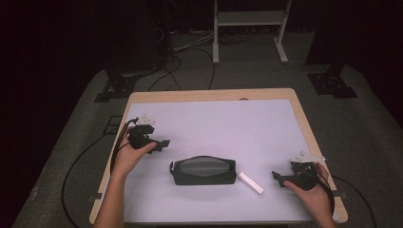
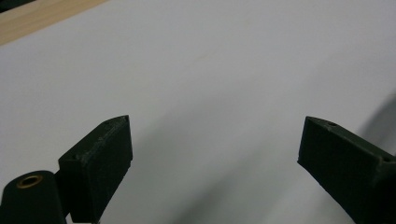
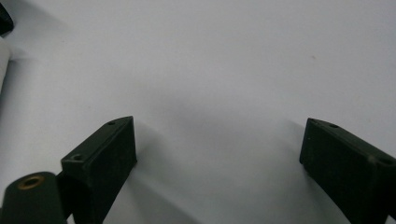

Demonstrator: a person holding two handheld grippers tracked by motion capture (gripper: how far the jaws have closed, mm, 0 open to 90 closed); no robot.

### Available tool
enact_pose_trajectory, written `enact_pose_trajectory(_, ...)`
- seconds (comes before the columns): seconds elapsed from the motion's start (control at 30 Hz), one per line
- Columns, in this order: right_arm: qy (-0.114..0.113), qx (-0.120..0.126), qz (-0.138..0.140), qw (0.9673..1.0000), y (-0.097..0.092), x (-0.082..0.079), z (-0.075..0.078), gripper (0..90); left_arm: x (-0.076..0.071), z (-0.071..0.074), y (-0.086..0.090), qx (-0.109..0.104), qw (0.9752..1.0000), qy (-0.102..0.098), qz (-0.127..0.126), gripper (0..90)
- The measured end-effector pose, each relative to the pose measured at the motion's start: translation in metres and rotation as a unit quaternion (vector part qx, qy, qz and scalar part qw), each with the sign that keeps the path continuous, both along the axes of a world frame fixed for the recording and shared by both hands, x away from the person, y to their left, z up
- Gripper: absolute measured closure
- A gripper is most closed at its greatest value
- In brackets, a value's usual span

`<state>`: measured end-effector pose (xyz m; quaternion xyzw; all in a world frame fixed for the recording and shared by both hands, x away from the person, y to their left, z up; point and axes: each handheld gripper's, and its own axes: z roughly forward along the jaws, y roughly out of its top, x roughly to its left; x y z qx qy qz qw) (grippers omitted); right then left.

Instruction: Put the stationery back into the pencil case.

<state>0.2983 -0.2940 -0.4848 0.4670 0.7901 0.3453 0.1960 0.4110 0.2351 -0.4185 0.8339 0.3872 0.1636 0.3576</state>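
Observation:
A black zip pouch (image 1: 204, 170) with a grey mesh front lies near the front middle of the pale mat (image 1: 214, 123). Just right of it lies a small white bar (image 1: 250, 182); its end shows at the left edge of the right gripper view (image 3: 3, 63). My left gripper (image 1: 164, 143) hovers at the mat's left side, up and left of the pouch, jaws wide apart over bare mat (image 2: 215, 140). At the front right, my right gripper (image 1: 276, 177) rests low, right of the bar, open with nothing between its fingers (image 3: 217, 144).
The mat covers a wooden table (image 1: 304, 118). Black cables trail off both sides onto the grey floor. A white metal frame (image 1: 249, 28) and dark stands are behind the table.

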Motion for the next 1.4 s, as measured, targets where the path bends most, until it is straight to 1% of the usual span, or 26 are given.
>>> enact_pose_trajectory(0.03, 0.000, 0.000, 0.000, 1.0000, 0.000, 0.000, 0.000, 9.6, 0.000, 0.000, 0.000, 0.000, 1.0000, 0.000, 0.000, 9.3)
enact_pose_trajectory(0.07, 0.000, 0.000, 0.000, 1.0000, 0.000, 0.000, 0.000, 9.6, 0.001, -0.002, 0.003, 0.005, 1.0000, 0.004, 0.003, 9.3)
enact_pose_trajectory(0.1, 0.000, 0.000, 0.000, 1.0000, 0.000, 0.000, 0.000, 9.6, 0.003, -0.005, 0.006, 0.012, 0.9998, 0.011, 0.014, 9.3)
enact_pose_trajectory(0.13, 0.000, 0.000, 0.000, 1.0000, 0.000, 0.000, 0.000, 9.6, 0.003, -0.005, 0.006, 0.012, 0.9998, 0.011, 0.014, 9.3)
enact_pose_trajectory(0.2, 0.000, -0.001, 0.000, 1.0000, 0.000, 0.000, 0.000, 9.5, 0.004, -0.009, 0.008, 0.025, 0.9992, 0.017, 0.028, 9.3)
enact_pose_trajectory(0.23, 0.001, 0.000, 0.001, 1.0000, 0.000, 0.000, 0.000, 9.5, 0.005, -0.013, 0.012, 0.025, 0.9989, 0.020, 0.035, 9.4)
enact_pose_trajectory(0.27, 0.001, 0.000, 0.001, 1.0000, 0.000, 0.000, 0.000, 9.5, 0.005, -0.013, 0.012, 0.025, 0.9989, 0.020, 0.035, 9.4)
enact_pose_trajectory(0.43, 0.001, 0.000, 0.001, 1.0000, 0.000, 0.000, 0.000, 9.6, 0.009, -0.023, 0.019, 0.031, 0.9976, 0.033, 0.052, 9.4)
enact_pose_trajectory(0.53, 0.001, 0.000, 0.000, 1.0000, 0.000, 0.000, 0.000, 10.1, 0.011, -0.031, 0.023, 0.041, 0.9963, 0.038, 0.065, 9.4)
enact_pose_trajectory(0.6, 0.001, 0.000, 0.000, 1.0000, 0.000, 0.000, 0.001, 10.8, 0.012, -0.036, 0.024, 0.043, 0.9955, 0.044, 0.073, 9.4)
enact_pose_trajectory(0.67, 0.003, -0.002, 0.001, 1.0000, 0.000, 0.000, 0.002, 12.6, 0.015, -0.041, 0.026, 0.053, 0.9942, 0.052, 0.078, 9.4)
enact_pose_trajectory(0.73, 0.005, -0.003, 0.002, 1.0000, 0.000, 0.000, 0.002, 13.8, 0.015, -0.045, 0.027, 0.052, 0.9937, 0.054, 0.083, 9.4)
enact_pose_trajectory(0.83, 0.009, -0.004, 0.005, 0.9999, 0.000, -0.002, 0.006, 22.3, 0.015, -0.047, 0.028, 0.049, 0.9943, 0.048, 0.082, 8.6)
enact_pose_trajectory(0.93, 0.014, -0.006, 0.010, 0.9998, -0.001, -0.003, 0.008, 26.7, 0.013, -0.049, 0.029, 0.045, 0.9948, 0.039, 0.082, 7.8)
enact_pose_trajectory(0.97, 0.018, -0.004, 0.012, 0.9998, -0.001, -0.003, 0.008, 27.2, 0.013, -0.050, 0.029, 0.045, 0.9946, 0.035, 0.087, 7.0)
enact_pose_trajectory(1.0, 0.024, 0.000, 0.015, 0.9996, -0.001, -0.004, 0.010, 28.0, 0.012, -0.053, 0.031, 0.035, 0.9949, 0.030, 0.089, 3.0)
enact_pose_trajectory(1.03, 0.024, 0.000, 0.015, 0.9996, -0.001, -0.004, 0.010, 28.0, 0.012, -0.053, 0.031, 0.035, 0.9949, 0.030, 0.089, 2.9)
enact_pose_trajectory(1.1, 0.031, 0.004, 0.018, 0.9993, -0.001, -0.005, 0.011, 28.6, 0.010, -0.054, 0.032, 0.030, 0.9952, 0.022, 0.090, 2.9)
enact_pose_trajectory(1.17, 0.032, 0.006, 0.020, 0.9993, -0.001, -0.006, 0.013, 29.5, 0.007, -0.057, 0.033, 0.021, 0.9955, 0.007, 0.092, 2.6)
enact_pose_trajectory(1.23, 0.034, 0.008, 0.022, 0.9991, 0.000, -0.007, 0.016, 30.3, 0.006, -0.059, 0.034, 0.014, 0.9957, 0.001, 0.092, 2.4)
enact_pose_trajectory(1.3, 0.033, 0.008, 0.027, 0.9991, 0.000, -0.009, 0.018, 31.4, 0.006, -0.059, 0.035, 0.014, 0.9957, 0.000, 0.091, 2.2)
enact_pose_trajectory(1.37, 0.035, 0.012, 0.029, 0.9989, 0.000, -0.010, 0.020, 32.9, 0.006, -0.059, 0.035, 0.013, 0.9957, -0.001, 0.091, 2.2)
enact_pose_trajectory(1.4, 0.038, 0.016, 0.035, 0.9985, 0.002, -0.011, 0.023, 34.1, 0.005, -0.059, 0.035, 0.014, 0.9958, -0.001, 0.091, 2.2)
